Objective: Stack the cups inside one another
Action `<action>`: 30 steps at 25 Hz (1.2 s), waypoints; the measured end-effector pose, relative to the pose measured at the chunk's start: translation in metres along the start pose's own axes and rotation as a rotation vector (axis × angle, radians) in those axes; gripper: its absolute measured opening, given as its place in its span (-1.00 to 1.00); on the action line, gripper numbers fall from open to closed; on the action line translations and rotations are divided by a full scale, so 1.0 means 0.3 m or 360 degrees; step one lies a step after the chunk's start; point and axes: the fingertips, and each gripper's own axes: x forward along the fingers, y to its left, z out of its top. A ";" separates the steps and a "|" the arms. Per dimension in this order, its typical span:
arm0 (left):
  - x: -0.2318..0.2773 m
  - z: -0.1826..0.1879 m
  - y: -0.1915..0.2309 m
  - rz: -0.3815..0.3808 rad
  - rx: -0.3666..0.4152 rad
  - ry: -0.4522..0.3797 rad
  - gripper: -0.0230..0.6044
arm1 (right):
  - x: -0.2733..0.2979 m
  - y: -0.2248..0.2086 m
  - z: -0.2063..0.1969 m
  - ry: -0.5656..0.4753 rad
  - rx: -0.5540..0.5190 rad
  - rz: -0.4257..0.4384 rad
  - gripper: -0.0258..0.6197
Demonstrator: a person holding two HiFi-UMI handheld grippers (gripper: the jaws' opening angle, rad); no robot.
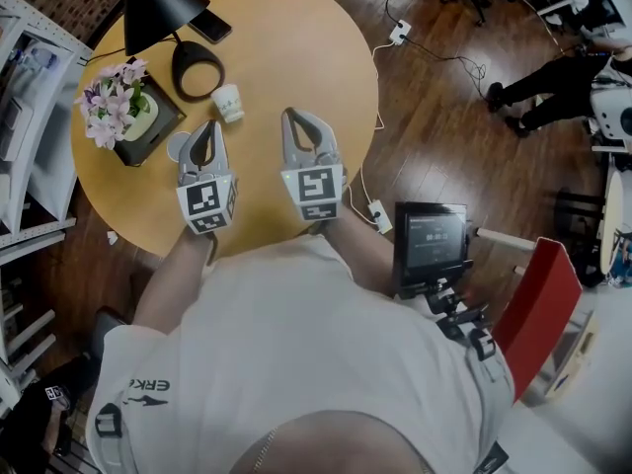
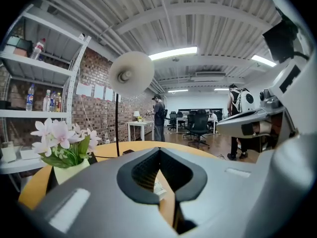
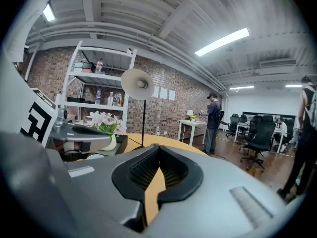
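Your left gripper [image 1: 209, 126] half hides a pale round object [image 1: 177, 147], too covered to identify; the black conical lamp shade [image 1: 156, 6] is cut by the top edge.

"ERK" lettering, printed on white shirt sleeve [image 1: 133, 383]

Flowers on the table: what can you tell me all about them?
The flowers are a small bunch of pale pink and white blossoms with green leaves, standing upright in a cream vase. The vase sits on a dark square tray near the left edge of the round wooden table, close to the black lamp.
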 end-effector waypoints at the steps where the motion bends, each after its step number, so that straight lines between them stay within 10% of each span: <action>1: 0.015 -0.010 0.002 0.0007 -0.0004 0.0016 -0.92 | 0.013 -0.003 -0.013 0.0016 0.0005 0.0007 -0.87; 25: 0.334 -0.369 0.112 0.0197 -0.0097 0.0515 -0.92 | 0.328 0.009 -0.303 0.0357 0.0044 0.0201 -0.88; 30: 0.401 -0.405 0.131 0.0174 -0.0116 0.0601 -0.53 | 0.352 0.011 -0.323 0.0378 0.0049 0.0208 -0.88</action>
